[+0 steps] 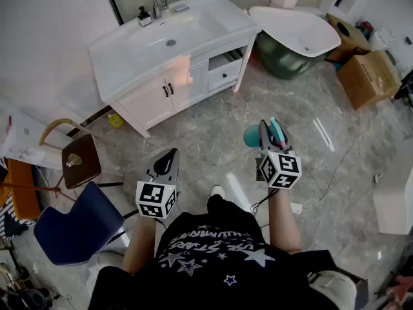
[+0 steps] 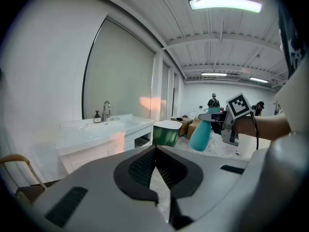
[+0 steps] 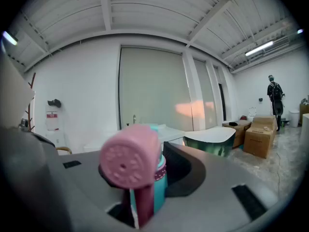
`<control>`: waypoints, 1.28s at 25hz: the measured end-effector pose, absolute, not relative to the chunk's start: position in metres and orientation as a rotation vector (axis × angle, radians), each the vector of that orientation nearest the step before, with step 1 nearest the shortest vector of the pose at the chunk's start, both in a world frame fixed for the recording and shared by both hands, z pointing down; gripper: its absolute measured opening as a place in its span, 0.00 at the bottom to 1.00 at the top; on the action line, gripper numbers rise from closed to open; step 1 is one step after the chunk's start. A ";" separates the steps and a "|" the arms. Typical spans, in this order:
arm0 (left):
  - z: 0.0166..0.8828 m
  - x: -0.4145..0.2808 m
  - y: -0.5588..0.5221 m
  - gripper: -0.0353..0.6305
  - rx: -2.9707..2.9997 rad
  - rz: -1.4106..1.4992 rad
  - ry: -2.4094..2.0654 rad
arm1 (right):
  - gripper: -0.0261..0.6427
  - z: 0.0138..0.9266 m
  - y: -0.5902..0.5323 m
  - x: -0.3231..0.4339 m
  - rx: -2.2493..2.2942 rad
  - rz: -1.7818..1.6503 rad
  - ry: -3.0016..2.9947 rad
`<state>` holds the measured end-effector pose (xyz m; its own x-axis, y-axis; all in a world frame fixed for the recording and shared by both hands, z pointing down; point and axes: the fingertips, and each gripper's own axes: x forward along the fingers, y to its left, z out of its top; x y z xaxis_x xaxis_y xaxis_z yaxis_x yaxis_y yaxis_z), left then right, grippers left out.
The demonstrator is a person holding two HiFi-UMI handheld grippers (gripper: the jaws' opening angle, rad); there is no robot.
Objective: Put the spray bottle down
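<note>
While the right hand-held gripper (image 1: 271, 133) is clamping its neck, the bottle (image 1: 252, 135) is hanging base-down, slightly tilted, nozzle facing the person.

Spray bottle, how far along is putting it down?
Nothing done yet. The right gripper clamps the spray bottle in the air above the floor. The left gripper is shut, empty. Remaining: set it on a surface and release.
</note>
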<state>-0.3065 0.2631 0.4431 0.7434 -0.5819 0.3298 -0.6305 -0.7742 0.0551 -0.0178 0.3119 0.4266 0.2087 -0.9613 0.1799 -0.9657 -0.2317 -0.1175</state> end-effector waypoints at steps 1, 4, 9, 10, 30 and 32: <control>0.443 -0.309 0.263 0.08 2.780 0.443 -0.971 | 0.25 0.426 0.312 -0.021 2.424 0.334 -1.934; 0.443 -0.315 0.263 0.08 2.784 0.443 -0.963 | 0.25 0.426 0.313 -0.030 2.417 0.330 -1.932; 0.445 -0.319 0.264 0.08 2.787 0.447 -0.941 | 0.25 0.428 0.319 -0.038 2.422 0.336 -1.920; 0.446 -0.319 0.264 0.08 2.787 0.448 -0.937 | 0.25 0.428 0.319 -0.039 2.420 0.337 -1.919; 0.443 -0.223 0.177 0.08 2.774 0.438 -1.045 | 0.25 0.434 0.222 0.060 2.366 0.368 -2.050; 0.448 -0.215 0.172 0.08 2.763 0.442 -1.032 | 0.25 0.439 0.216 0.065 2.355 0.383 -2.051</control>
